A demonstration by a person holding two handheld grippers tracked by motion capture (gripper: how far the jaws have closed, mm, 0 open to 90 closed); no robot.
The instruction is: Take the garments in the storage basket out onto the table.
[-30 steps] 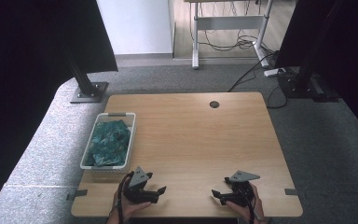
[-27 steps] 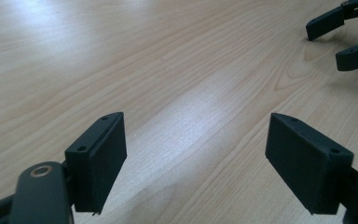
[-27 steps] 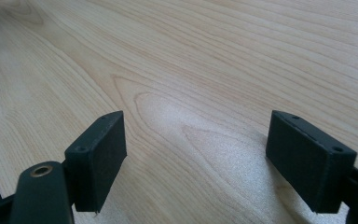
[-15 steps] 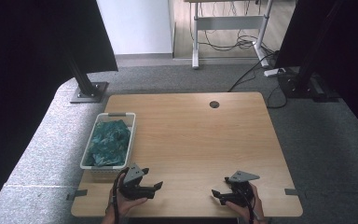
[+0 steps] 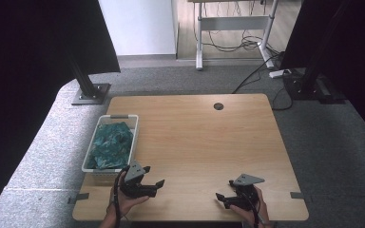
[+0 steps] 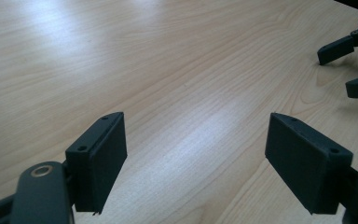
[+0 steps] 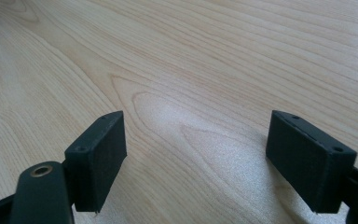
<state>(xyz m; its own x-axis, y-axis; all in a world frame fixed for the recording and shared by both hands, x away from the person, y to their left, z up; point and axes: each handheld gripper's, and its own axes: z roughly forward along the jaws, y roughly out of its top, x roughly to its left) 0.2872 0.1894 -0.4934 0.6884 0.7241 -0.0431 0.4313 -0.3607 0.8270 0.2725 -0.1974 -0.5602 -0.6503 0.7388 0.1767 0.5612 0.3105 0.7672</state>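
Observation:
Near the table's front edge, a hand holds my left gripper (image 5: pixel 153 176) just past the near corner of a white basket (image 5: pixel 119 117). Its jaws stand open over bare wood and point right. In the left gripper view (image 6: pixel 196 158) nothing lies between the black pads, and the right gripper's fingertips (image 6: pixel 340 49) show at the top right. My right gripper (image 5: pixel 222 199) sits at the front right, also in a hand, pointing left. Its own view (image 7: pixel 196 158) has the jaws wide open over wood grain. A crumpled teal cloth (image 5: pixel 111 145) fills the basket.
The wooden table (image 5: pixel 204 142) has a round cable hole (image 5: pixel 218 106) near its far edge. The basket stands along the left edge. Grey carpet surrounds the table, with black stands and cables beyond it.
My left gripper has shifted slightly left and away from the front edge, closer to the basket corner. The right gripper has stayed where it was.

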